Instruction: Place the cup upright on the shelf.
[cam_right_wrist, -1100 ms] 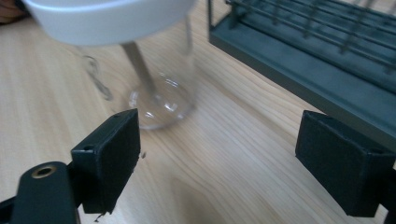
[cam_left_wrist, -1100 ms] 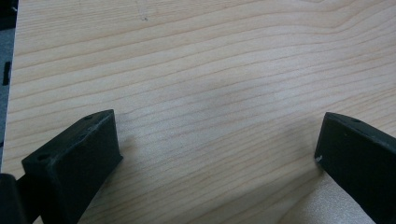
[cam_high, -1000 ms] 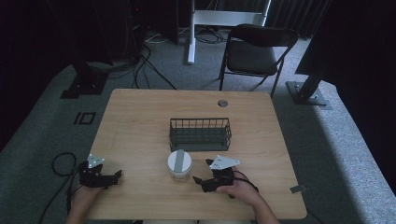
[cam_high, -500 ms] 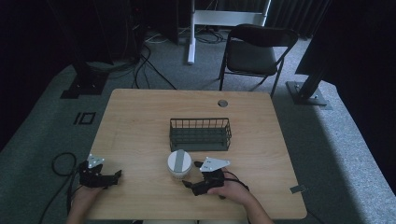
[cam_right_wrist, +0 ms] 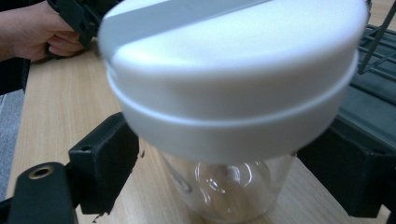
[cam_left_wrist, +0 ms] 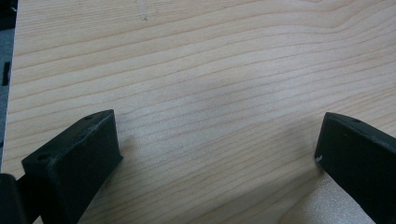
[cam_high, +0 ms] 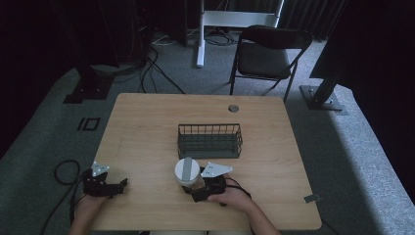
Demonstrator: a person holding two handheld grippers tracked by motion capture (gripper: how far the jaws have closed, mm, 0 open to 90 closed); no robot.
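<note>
The clear plastic jar with the broad white screw lid (cam_high: 187, 171) stands upright near the front edge of the pale wooden counter (cam_high: 147, 127), just in front of the dark wire basket (cam_high: 210, 140) that sits in the middle. The right gripper (cam_high: 195, 192) is brought in low from the person's side, and in the right gripper view its two black jaws stand on either side of the transparent body under the lid, spread wider than the jar and, as far as I can tell, not yet pressing on it. Coming in below the lid looks sensible to me: the lid overhangs the body, so a hold under it would be less likely to slip upward.

The left gripper (cam_high: 113, 186) rests well off to the left near the counter's front corner, jaws wide apart over bare wood grain and holding nothing; it seems parked out of the way.

The counter has a small round cable hole (cam_high: 233, 108) near its far edge. Beyond it, a black folding chair (cam_high: 266, 54) stands on grey carpet (cam_high: 337, 147), with cables trailing across the dim floor and dark curtains behind.
</note>
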